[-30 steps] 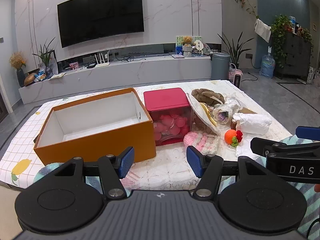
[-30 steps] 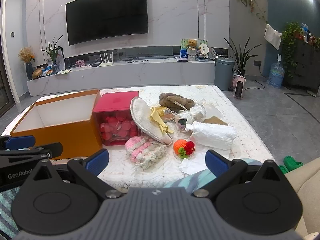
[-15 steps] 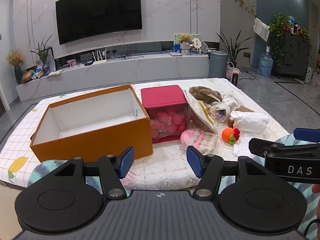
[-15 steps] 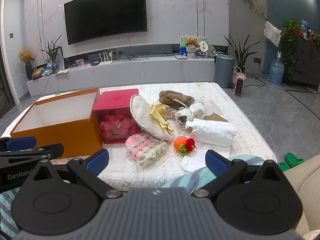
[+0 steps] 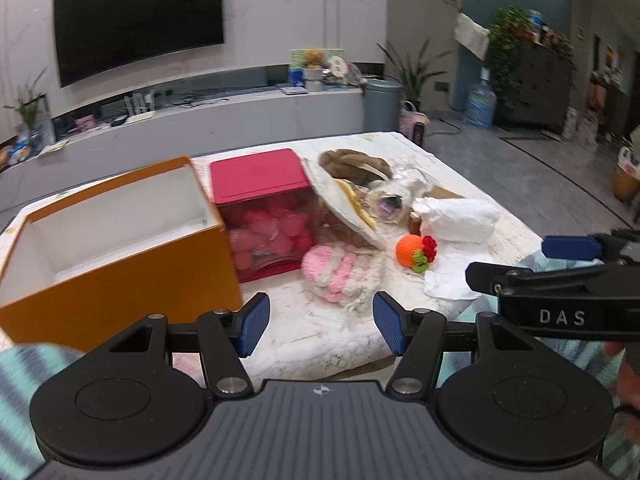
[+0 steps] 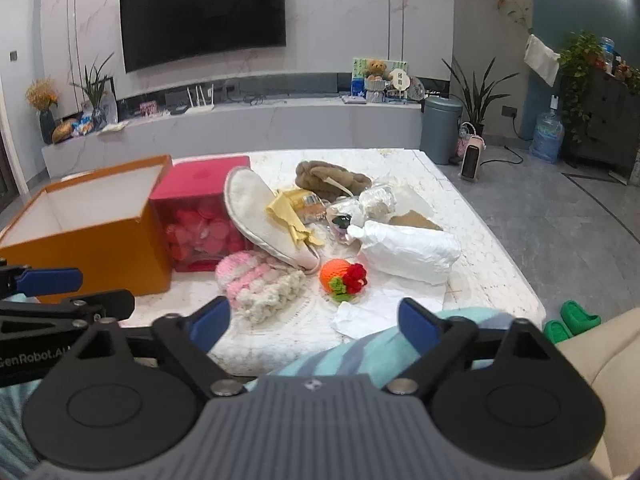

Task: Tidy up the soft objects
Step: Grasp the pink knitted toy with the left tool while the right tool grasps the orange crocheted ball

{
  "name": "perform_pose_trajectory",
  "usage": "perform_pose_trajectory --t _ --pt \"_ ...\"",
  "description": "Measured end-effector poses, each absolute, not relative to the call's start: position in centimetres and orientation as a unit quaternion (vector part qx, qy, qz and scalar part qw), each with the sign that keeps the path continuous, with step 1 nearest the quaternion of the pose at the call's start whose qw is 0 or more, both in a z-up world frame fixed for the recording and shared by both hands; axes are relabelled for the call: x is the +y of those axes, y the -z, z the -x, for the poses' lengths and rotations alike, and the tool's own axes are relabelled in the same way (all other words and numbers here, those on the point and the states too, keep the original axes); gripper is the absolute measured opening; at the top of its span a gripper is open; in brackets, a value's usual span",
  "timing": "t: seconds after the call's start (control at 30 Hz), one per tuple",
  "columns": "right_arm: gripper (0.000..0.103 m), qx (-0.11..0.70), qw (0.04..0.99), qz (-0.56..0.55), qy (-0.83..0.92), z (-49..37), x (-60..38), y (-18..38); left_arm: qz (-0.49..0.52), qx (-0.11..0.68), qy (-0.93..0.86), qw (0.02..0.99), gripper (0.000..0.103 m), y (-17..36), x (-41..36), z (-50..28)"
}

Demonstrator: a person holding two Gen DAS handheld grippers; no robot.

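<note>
An empty orange box (image 5: 108, 236) (image 6: 88, 232) stands open at the table's left. Beside it is a red-lidded clear box (image 5: 264, 208) (image 6: 200, 220) of pink pieces. A heap of soft things lies to the right: a pink-and-cream knitted piece (image 5: 336, 276) (image 6: 260, 284), an orange crochet ball (image 5: 412, 252) (image 6: 344, 276), a white slipper (image 6: 264, 216), a brown plush (image 6: 328, 176) and a white bundle (image 6: 408, 248). My left gripper (image 5: 320, 324) is open near the table's front edge, nothing in it. My right gripper (image 6: 312, 316) is closing, with nothing between its jaws.
The table (image 6: 460, 200) has a white patterned cloth. A person's striped teal clothing (image 6: 360, 352) lies just below the front edge. A TV console runs along the far wall, a grey bin (image 6: 442, 128) and green slippers (image 6: 572, 316) sit on the floor at right.
Both grippers have moved nearer the table and dipped a little, so the boxes and heap look larger. The right gripper's jaws have narrowed slightly. The left view is now blurred.
</note>
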State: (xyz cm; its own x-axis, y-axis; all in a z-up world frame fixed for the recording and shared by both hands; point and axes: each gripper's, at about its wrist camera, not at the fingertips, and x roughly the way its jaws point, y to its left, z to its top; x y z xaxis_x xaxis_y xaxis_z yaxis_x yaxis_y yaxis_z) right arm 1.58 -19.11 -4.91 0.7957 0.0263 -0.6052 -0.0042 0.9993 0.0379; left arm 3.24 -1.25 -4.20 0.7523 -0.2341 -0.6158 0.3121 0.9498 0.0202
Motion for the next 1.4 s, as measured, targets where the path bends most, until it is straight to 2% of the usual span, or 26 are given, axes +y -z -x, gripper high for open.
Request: perform_pose_trajectory --t 0.27,0.37,0.87,1.1,1.23,1.27,1.33,1.4 --pt "0.077 0.355 0.935 -0.018 -0.024 -5.9 -20.7 7.0 -0.061 0.34 0.171 0.922 0.072 5.9 -2.6 -7.7" --pt "0.077 0.377 0.926 -0.017 -0.029 -7.9 -21.1 7.7 -0.051 0.35 0.163 0.921 0.075 6.5 -2.8 -9.7" --pt "0.077 0.457 0.884 0.067 -0.068 -18.5 -21.3 11.1 0.013 0.431 0.167 0.887 0.076 10.7 -3.5 -17.6" --pt "0.069 0.504 0.861 0.034 -0.066 -20.8 -21.7 13.2 0.028 0.451 0.156 0.878 0.083 12.5 -2.7 -18.5" --pt "0.062 0.523 0.849 0.042 -0.064 -21.5 -21.1 14.1 0.029 0.448 0.16 0.879 0.083 12.7 -2.3 -18.4" --pt "0.061 0.524 0.848 0.044 -0.063 -21.5 -21.0 14.2 0.027 0.447 0.161 0.88 0.082 12.8 -2.4 -18.4" --pt "0.059 0.525 0.848 0.041 -0.06 -21.6 -21.1 14.3 0.031 0.445 0.168 0.879 0.072 12.8 -2.3 -18.2" --pt "0.052 0.526 0.848 0.038 -0.058 -21.7 -21.1 14.4 0.033 0.442 0.171 0.88 0.066 12.7 -2.3 -18.0"
